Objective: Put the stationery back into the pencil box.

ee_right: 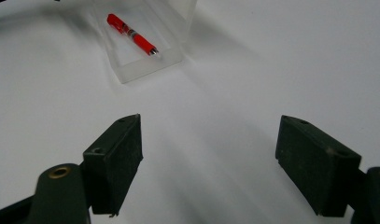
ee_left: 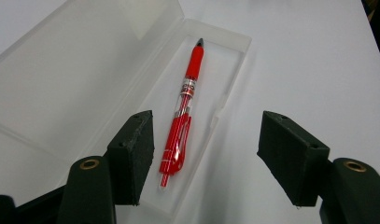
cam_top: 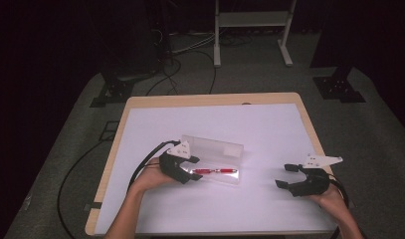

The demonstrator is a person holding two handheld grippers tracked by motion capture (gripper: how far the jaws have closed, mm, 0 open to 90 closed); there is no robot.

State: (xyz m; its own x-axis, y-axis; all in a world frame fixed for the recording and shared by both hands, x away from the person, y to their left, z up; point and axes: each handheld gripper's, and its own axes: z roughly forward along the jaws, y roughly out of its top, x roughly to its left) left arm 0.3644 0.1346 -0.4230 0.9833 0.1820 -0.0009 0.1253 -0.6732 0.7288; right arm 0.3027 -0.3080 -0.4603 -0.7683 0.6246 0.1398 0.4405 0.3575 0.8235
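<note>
Leftmost, the left tongs (cam_top: 186,172) are held spread at the near-left end of a clear plastic case (cam_top: 229,178), with nothing between the jaws. In the left gripper view one jaw hangs over the tray and the other over bare counter (ee_left: 318,70) beside it, so the front wall of the case is straddled; this stance is judged to suit either steadying the case or coming down on the pen. The lid (cam_top: 212,147) is folded back and stands open behind the tray, which leaves the contents reachable from above.

Inside the tray a red pen (cam_top: 215,171) is laid flat along its length, clip end toward the left tongs and tip pointing away. A red rubber grip, a clear barrel with a printed band, a red clip and a dark tip are seen on it in the left gripper view (ee_left: 182,114).

Farther right, well apart from the case, the right tongs (cam_top: 285,175) are kept low over the white counter, likewise spread and holding nothing, probably parked out of the way.
</note>
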